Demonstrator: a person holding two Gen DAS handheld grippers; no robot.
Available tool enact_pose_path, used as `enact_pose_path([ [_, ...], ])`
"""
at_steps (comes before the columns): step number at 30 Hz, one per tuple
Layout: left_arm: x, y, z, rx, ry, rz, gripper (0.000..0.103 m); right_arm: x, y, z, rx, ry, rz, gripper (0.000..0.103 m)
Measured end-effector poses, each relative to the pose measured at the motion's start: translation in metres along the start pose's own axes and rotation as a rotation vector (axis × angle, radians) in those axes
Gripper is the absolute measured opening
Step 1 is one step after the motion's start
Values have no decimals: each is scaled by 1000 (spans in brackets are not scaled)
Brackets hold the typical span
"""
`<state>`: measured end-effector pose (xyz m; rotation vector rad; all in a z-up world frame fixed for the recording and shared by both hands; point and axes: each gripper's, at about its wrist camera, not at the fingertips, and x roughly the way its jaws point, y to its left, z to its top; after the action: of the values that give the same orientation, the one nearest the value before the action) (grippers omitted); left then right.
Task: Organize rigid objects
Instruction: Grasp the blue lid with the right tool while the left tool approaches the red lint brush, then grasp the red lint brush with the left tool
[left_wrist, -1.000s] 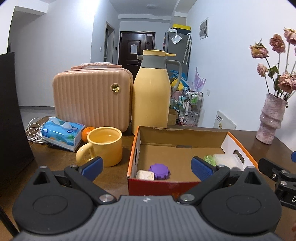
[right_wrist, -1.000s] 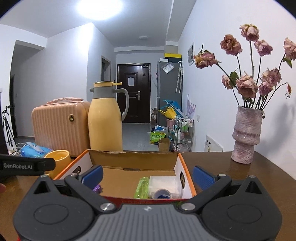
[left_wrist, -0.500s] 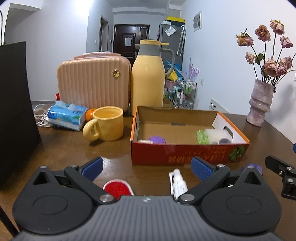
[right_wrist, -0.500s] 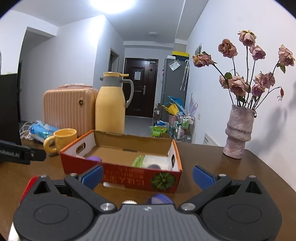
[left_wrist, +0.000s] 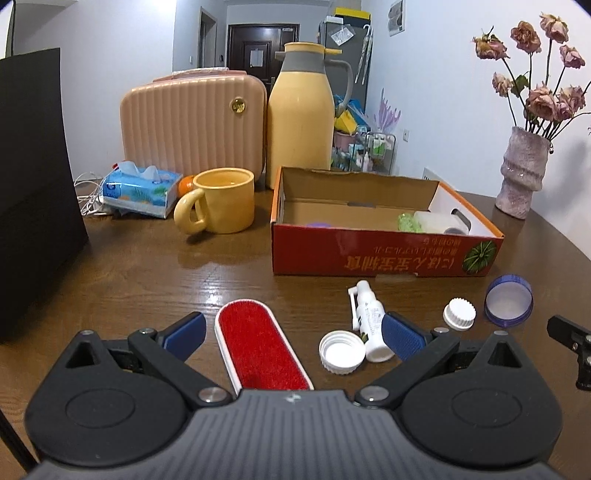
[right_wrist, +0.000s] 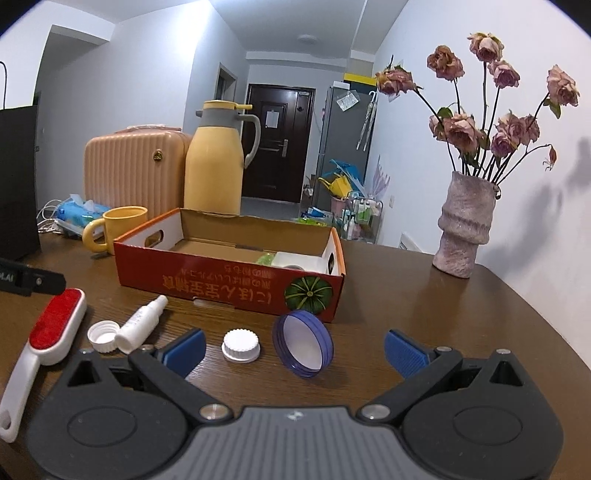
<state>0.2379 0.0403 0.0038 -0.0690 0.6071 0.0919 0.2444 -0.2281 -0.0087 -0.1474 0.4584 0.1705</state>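
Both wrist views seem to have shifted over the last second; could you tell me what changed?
Both open, empty grippers, left and right, pulled back from over the box, bringing the lint brush, spray bottle and loose caps into view. Nothing was grasped; the objects stayed put.

We see a ribbed peach hard-shell case (left_wrist: 194, 118) beside a tall yellow thermos jug (left_wrist: 300, 114), a yellow ceramic mug (left_wrist: 221, 200), a blue tissue pack (left_wrist: 138, 189), and a mottled pink vase (right_wrist: 464, 225) of dried roses.
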Motion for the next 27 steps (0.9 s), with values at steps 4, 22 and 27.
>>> enact_pose_path([
  [4,2,2,-3,3,14,13,103,20,-5,0,-20,19,6,102],
  [22,13,10,-12,-49,66,65,103,127,-32,1,40,138,211,16],
  [27,22,6,-18,-65,97,82,103,117,-38,-1,85,100,210,16],
])
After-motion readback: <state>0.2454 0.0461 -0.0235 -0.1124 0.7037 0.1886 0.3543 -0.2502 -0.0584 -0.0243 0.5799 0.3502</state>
